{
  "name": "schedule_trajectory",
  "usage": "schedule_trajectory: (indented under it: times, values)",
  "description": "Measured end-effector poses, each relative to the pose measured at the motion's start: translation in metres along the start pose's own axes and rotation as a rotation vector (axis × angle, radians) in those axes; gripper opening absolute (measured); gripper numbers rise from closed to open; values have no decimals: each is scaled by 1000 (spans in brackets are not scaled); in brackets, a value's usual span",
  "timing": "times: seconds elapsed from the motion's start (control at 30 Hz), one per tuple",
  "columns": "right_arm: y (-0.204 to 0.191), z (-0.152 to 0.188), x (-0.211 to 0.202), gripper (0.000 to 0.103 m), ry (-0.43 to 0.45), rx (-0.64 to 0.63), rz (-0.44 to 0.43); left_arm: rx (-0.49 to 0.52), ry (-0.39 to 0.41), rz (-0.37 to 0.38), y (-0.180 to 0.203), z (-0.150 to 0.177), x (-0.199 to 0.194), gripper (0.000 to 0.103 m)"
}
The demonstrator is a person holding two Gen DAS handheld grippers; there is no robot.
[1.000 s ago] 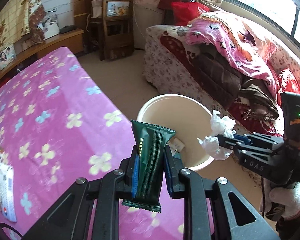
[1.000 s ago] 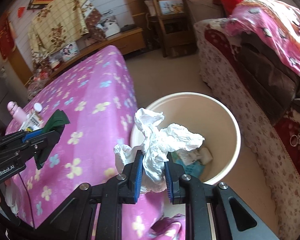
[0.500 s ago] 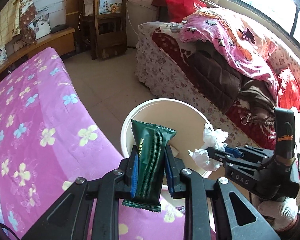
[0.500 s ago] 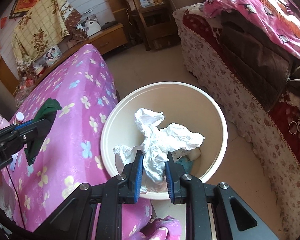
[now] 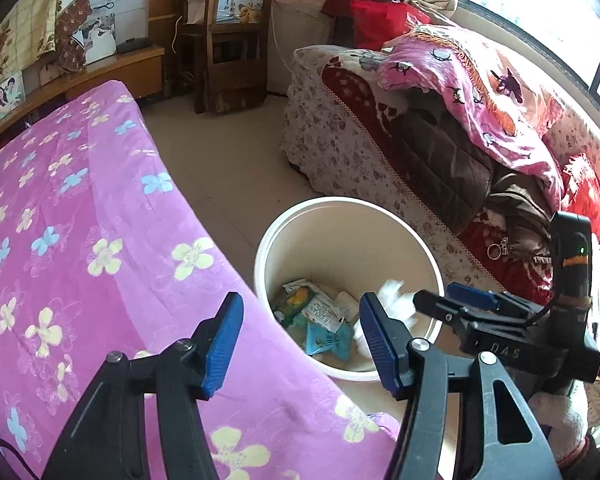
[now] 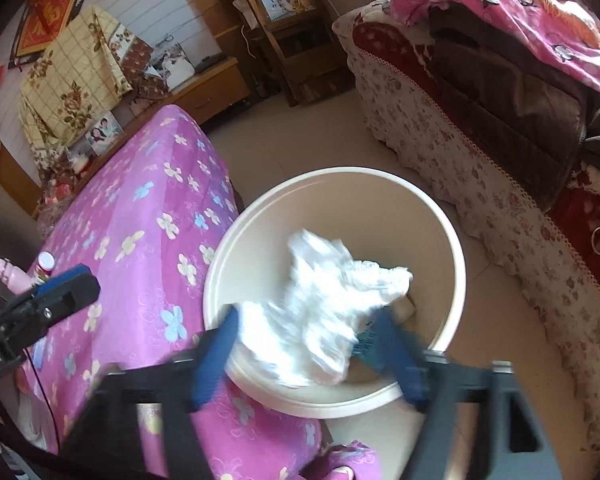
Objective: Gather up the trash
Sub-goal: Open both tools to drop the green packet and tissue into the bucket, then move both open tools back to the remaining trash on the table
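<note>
A cream round bin (image 5: pixel 260 248) (image 6: pixel 456 240) stands on the floor beside the pink-covered table. Several wrappers (image 5: pixel 320 320) lie at its bottom. My left gripper (image 5: pixel 300 344) is open and empty just above the table edge by the bin. My right gripper (image 6: pixel 308 348) is open over the bin; it also shows in the left wrist view (image 5: pixel 452 300). A crumpled white tissue (image 6: pixel 332 312) (image 5: pixel 396 300), blurred, is loose between its fingers and falling into the bin. The green packet is not visible.
The pink flowered tablecloth (image 5: pixel 80 220) fills the left. A sofa (image 5: pixel 440 140) piled with blankets is to the right of the bin. A wooden chair (image 5: pixel 228 40) stands at the back. Small bottles (image 6: pixel 44 268) sit on the table's far end.
Both grippers have opened. The green packet has left my left gripper. The tissue has come free of my right gripper and drops into the bin.
</note>
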State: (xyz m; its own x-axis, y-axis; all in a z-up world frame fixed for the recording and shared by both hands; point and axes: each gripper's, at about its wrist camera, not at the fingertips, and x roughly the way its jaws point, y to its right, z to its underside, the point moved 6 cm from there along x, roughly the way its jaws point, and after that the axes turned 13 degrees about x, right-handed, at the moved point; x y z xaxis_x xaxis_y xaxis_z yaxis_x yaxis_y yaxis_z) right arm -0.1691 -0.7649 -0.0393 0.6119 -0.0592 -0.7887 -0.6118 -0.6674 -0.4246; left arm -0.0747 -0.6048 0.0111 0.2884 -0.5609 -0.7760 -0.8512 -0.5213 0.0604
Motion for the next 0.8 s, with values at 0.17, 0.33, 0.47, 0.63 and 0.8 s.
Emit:
schedule_trajectory:
  times: [0.17,0.33,0.47,0.63,0.8]
  values:
    - [-3,2,-2,77,-2,3,-6,2,3,-18,-3,5,-4,61]
    - [-10,10,-6,77,-6,-27,9,11,6,-44,-5,9,-9,61]
    - [-17,15,-12,77,14,-61,42,15,13,-64,-7,12,-17,61]
    - [-31,21,-23,77,52,-93,66,1,24,-87,-14,17,-29,61]
    - [-47,24,-37,77,90,-118,77,-31,42,-98,-25,24,-43,61]
